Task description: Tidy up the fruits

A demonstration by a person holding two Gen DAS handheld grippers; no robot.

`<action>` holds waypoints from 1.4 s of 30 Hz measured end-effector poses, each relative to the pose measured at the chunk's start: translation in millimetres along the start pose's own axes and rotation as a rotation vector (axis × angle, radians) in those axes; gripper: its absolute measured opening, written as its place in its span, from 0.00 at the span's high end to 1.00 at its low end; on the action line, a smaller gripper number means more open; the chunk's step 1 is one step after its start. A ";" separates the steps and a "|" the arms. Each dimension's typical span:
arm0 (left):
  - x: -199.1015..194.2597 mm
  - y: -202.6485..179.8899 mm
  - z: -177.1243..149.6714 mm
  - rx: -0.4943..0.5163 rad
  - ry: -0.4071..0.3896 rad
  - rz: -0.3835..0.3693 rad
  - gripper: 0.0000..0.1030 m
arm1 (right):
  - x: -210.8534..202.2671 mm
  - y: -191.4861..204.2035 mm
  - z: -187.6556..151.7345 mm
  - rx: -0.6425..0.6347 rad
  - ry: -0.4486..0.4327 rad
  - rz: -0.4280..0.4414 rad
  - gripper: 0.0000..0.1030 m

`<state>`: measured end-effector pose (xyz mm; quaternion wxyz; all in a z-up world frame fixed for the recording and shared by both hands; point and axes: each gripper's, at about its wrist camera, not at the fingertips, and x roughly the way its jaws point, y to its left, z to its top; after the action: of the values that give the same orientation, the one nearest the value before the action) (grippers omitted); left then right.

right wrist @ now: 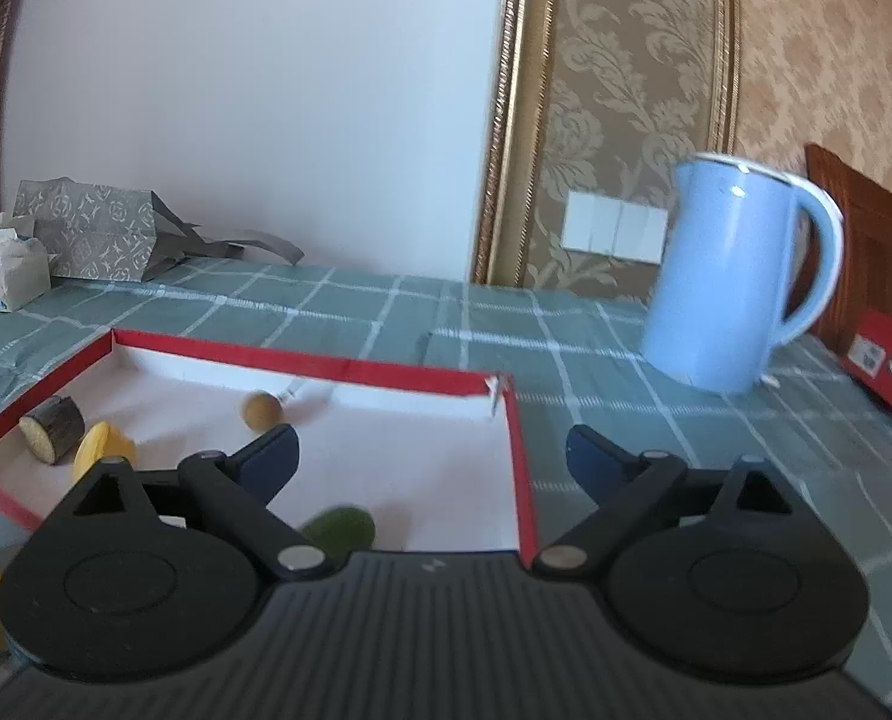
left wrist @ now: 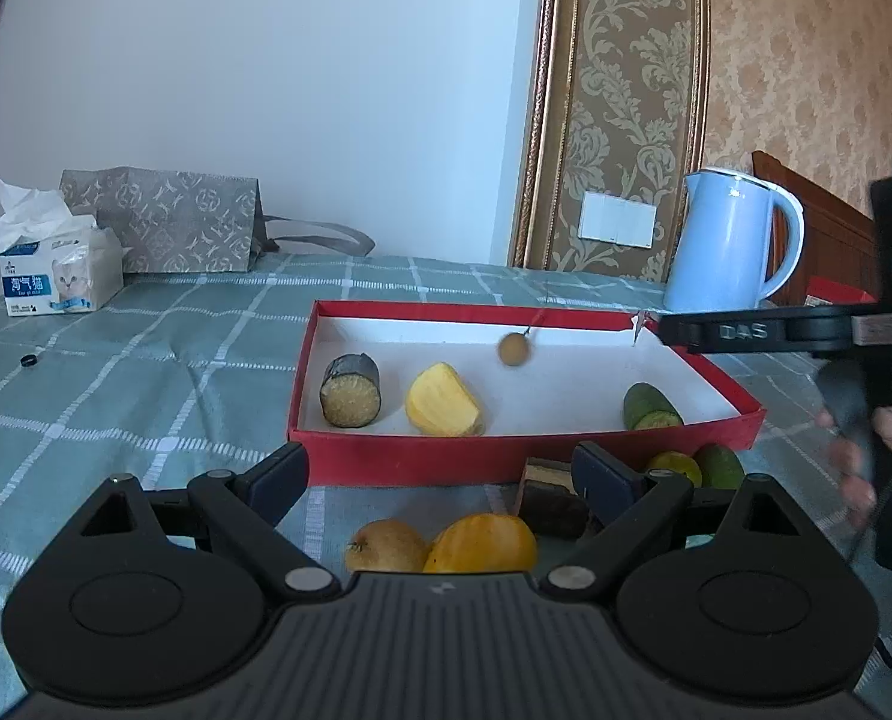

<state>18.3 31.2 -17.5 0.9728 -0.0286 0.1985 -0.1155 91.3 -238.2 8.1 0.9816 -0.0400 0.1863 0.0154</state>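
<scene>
Your right gripper (right wrist: pixel 431 462), jaws wide and empty, hangs over the red box (left wrist: pixel 505 456), where a longan (left wrist: pixel 513 350) is landing. Left gripper (left wrist: pixel 440 480), jaws open, empty: close gently on the fruit (left wrist: pixel 481 543) outside the box.

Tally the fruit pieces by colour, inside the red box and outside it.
Yellow: 2, piece in box, piece outside
Green: 3, in box, outside
Brown/tan: 2, small round fruit, outside
Dark-skinned slice: 1
Total: 8
</scene>
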 end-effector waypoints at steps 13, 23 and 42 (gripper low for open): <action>-2.3 -1.4 -2.5 0.018 0.007 0.023 0.08 | -42.2 -23.8 -41.2 0.109 0.020 -0.023 0.03; -7.1 21.3 -6.3 -0.061 0.060 0.014 0.08 | -47.7 -35.2 -52.8 0.168 0.049 0.010 0.02; 10.7 41.1 -6.2 -0.077 0.176 0.093 0.08 | -42.8 -31.8 -53.2 0.161 0.075 0.009 0.00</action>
<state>34.2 68.5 -31.5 0.9541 -0.0466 0.2888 -0.0646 33.5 -275.0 -23.2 0.9739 0.0391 0.2237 0.0035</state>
